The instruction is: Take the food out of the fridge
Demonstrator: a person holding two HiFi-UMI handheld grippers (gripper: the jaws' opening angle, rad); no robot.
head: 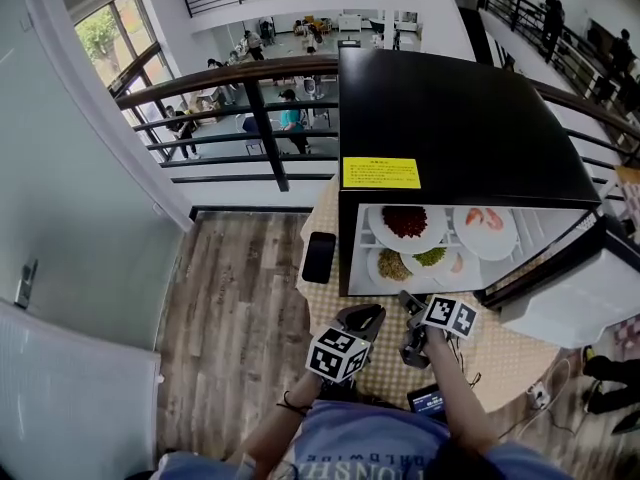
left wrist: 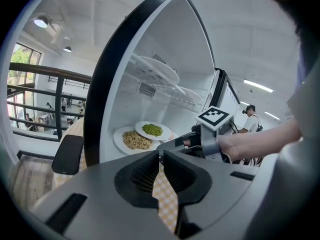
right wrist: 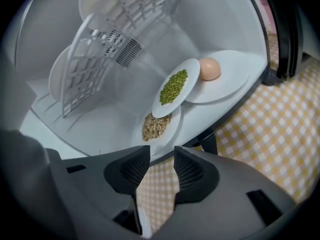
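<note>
- The left gripper [left wrist: 161,159] was clenched: in the left gripper view its two dark ribbed pads stood almost together, with only a thin slit between them.
- Nothing was held in that slit; only the checked tablecloth [left wrist: 166,199] showed through it.
- The right gripper [right wrist: 161,156] was released: in the right gripper view its pads stood clearly apart, and the gap showed only tablecloth and the front edge of the fridge floor.
- Neither gripper touched any plate. In the head view both sat at lower centre, just in front of the open fridge [head: 450,118], the left one a little lower in the frame.
- The food was all inside the fridge, at centre right of the head view.
- On the fridge floor the plate of green food [right wrist: 174,87] overlapped the plate of brown food [right wrist: 156,126] and the plate with a pale egg [right wrist: 210,69].
- The brown food lay nearest the right gripper, just above its pads in the frame.
- On the wire shelf [right wrist: 100,49] above, the head view showed a plate of dark red food [head: 405,223] and a plate of pink pieces [head: 487,226].
- The fridge door [head: 570,298] hung open at the right edge.
- A black phone [head: 319,257] lay on the tablecloth just left of the fridge.
</note>
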